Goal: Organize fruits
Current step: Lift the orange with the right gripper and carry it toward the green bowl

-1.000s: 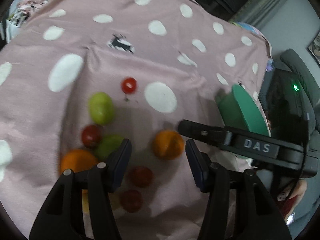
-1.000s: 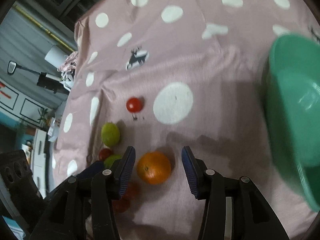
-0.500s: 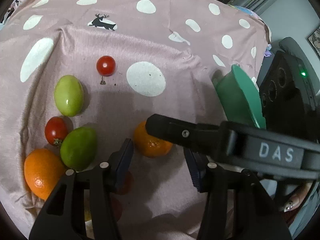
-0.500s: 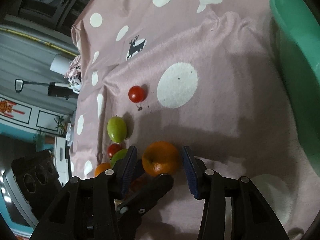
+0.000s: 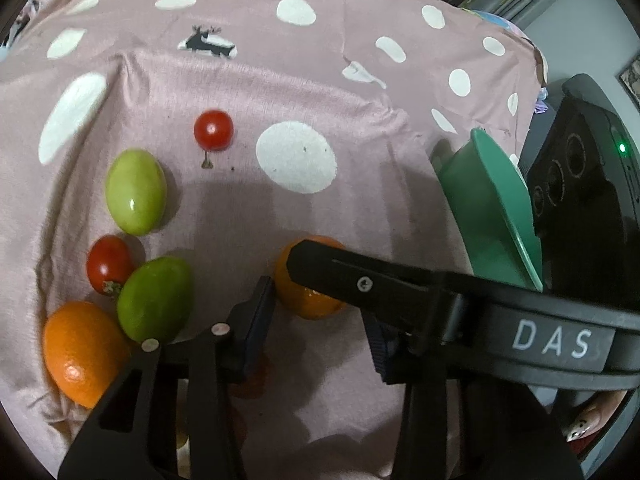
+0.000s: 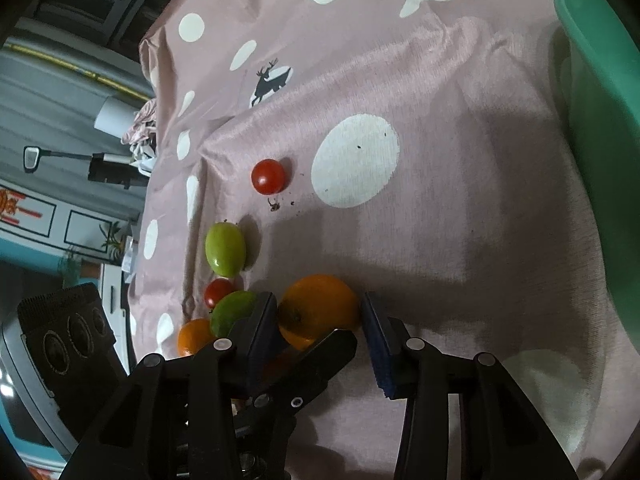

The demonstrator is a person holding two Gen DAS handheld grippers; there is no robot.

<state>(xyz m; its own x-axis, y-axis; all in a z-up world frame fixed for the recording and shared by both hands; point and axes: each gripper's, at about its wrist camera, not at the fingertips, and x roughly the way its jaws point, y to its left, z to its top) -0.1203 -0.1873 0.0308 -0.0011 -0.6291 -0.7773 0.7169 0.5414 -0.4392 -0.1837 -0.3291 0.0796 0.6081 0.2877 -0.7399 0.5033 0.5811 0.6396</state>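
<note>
Straddling the orange [image 6: 320, 310] with the right gripper [image 6: 320, 328], jaws wide, nothing held; left gripper [image 5: 320, 328] likewise agape, crowding close, risking collision or rolling fruit away.

The only readable lettering is "DAS", in pale capital letters on the black plastic body of the right gripper [image 5: 552, 342], which crosses the left wrist view just beside the green plastic bowl [image 5: 486, 216]. On the pink white-dotted cloth [image 5: 248, 92], well beyond the bowl, a small dark reindeer figure [image 5: 208, 42] is printed, a picture with no words. The red ornament on the wall at the far left of the right wrist view cannot be read.
</note>
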